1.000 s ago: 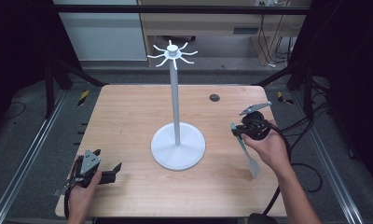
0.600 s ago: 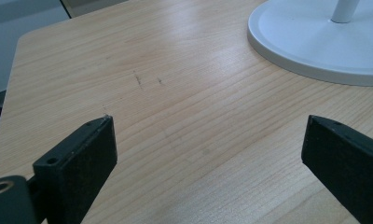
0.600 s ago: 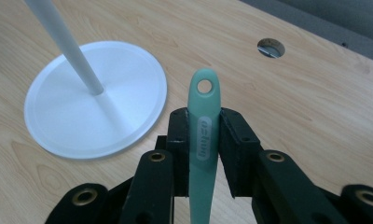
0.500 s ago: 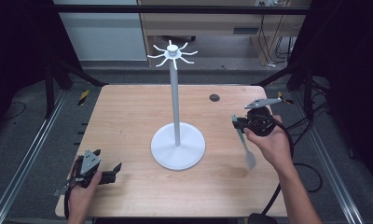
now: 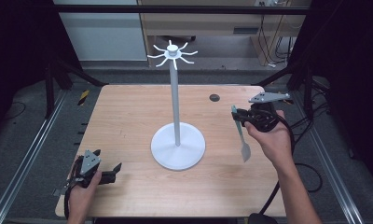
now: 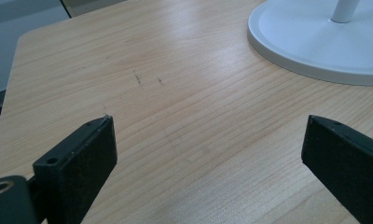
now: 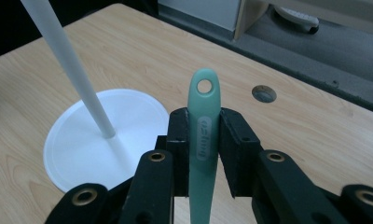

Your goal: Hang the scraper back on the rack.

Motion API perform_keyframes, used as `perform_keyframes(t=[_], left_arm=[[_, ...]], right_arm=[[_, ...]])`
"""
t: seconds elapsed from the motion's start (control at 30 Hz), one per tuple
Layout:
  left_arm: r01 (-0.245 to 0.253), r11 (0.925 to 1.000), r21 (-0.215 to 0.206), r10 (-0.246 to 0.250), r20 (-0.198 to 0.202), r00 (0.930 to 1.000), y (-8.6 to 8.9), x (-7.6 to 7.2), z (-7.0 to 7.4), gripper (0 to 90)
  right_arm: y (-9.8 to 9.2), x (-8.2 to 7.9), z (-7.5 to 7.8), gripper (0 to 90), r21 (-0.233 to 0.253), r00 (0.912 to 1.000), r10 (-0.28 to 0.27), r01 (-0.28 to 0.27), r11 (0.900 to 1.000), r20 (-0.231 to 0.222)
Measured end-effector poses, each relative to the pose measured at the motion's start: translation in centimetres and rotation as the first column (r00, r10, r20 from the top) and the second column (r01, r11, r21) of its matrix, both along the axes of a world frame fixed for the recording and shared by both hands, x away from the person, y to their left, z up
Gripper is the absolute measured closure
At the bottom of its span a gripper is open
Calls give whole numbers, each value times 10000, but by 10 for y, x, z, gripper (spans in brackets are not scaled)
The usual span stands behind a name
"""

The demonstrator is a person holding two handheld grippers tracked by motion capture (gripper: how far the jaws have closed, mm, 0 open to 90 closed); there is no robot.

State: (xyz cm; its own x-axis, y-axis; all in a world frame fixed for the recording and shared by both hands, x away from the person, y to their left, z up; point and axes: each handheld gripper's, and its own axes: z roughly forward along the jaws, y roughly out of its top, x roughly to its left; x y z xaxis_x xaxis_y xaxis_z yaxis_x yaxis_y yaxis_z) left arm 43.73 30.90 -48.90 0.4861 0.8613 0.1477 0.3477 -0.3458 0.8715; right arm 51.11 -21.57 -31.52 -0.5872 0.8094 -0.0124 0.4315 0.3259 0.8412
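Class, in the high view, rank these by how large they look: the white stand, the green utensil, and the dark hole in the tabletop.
1. White stand, by far the largest.
2. Green utensil, held in the right gripper.
3. Dark hole, the smallest.

I see a light wooden counter point(image 5: 128, 121) with clipped corners. A round dark grommet hole point(image 5: 214, 97) sits near its far right edge. Metal rails point(image 5: 31, 154) run along both sides over grey floor. Beyond the far edge stand a pale cabinet point(image 5: 105, 32) and a wooden desk point(image 5: 198, 21) with hanging cables point(image 5: 268, 42).
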Motion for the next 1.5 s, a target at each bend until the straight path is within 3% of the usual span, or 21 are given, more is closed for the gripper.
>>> perform_keyframes(t=[0.53,1.5], left_arm=[[75,10000,51,-75,-5,10000,-2,0,0,29],[93,9999,78,-93,-8,10000,-2,0,0,29]], right_arm=[[12,-6,24,747,913,9957,10,-95,9958,922],[44,-12,61,746,1370,9821,233,-496,9893,1870]])
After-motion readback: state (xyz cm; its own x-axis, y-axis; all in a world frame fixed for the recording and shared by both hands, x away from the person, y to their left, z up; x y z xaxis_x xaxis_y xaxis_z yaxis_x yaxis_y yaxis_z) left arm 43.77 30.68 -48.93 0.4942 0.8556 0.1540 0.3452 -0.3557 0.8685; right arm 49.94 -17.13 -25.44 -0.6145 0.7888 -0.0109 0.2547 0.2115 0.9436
